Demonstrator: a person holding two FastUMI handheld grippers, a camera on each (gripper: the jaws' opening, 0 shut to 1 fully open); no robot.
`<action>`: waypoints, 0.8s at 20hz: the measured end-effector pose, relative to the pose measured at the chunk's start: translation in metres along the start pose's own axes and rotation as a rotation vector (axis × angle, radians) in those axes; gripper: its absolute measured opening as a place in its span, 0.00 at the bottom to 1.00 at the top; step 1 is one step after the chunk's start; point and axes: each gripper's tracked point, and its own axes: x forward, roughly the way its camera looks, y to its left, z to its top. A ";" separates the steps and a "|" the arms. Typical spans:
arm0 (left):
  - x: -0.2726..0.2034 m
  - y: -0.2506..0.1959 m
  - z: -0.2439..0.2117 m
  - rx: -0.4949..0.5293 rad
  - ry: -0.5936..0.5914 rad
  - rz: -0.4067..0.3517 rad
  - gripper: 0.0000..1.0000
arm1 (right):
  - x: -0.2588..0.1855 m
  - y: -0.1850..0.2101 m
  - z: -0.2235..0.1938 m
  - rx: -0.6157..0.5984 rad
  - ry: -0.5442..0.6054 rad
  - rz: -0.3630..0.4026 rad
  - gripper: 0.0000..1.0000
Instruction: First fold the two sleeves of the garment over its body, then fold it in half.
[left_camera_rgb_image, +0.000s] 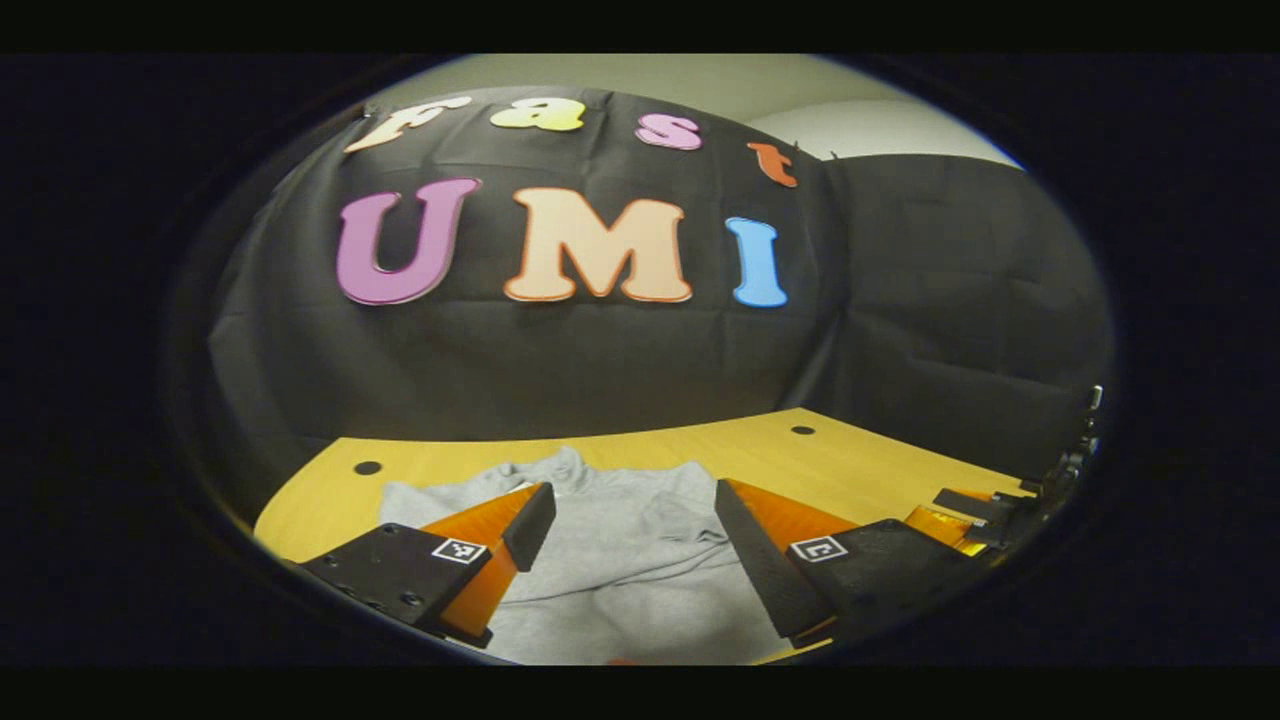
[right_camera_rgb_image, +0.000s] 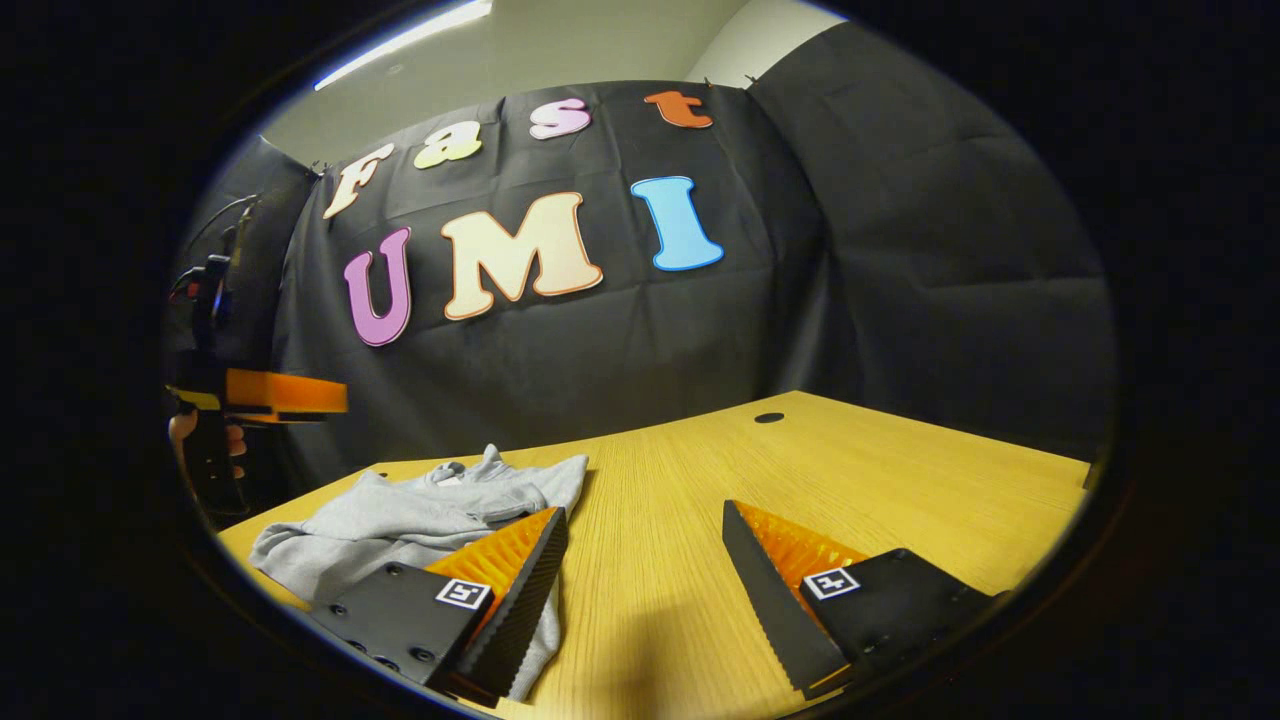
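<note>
Garment (right_camera_rgb_image: 430, 520) lies at the table's (right_camera_rgb_image: 900, 480) left edge, bare wood alongside; left gripper (left_camera_rgb_image: 630, 535) and right gripper (right_camera_rgb_image: 645, 560) gape wide.

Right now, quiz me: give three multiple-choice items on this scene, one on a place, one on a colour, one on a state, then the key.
1. Where does the sweatshirt lie?
A. on the wooden table
B. on the floor
C. hung on the booth wall

2. What colour is the sweatshirt?
A. red
B. grey
C. navy

3. How do the jaws of the right gripper stand?
A. shut on a sleeve
C. shut on nothing
B. apart, nothing between them

Key:
1 A: the right gripper view shows it spread on the tabletop.
2 B: the fabric reads light grey in both views.
3 B: bare table shows between its fingers. The left gripper is also open, above the sweatshirt.
</note>
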 end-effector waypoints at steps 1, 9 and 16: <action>-0.011 0.009 -0.006 -0.013 -0.001 0.021 0.94 | -0.002 0.001 -0.001 -0.003 0.009 -0.005 0.97; -0.095 0.060 -0.085 -0.055 0.155 0.137 0.94 | -0.028 0.046 -0.017 -0.028 0.094 0.062 0.97; -0.135 0.070 -0.151 -0.093 0.317 0.179 0.95 | -0.044 0.083 -0.060 -0.058 0.268 0.123 0.97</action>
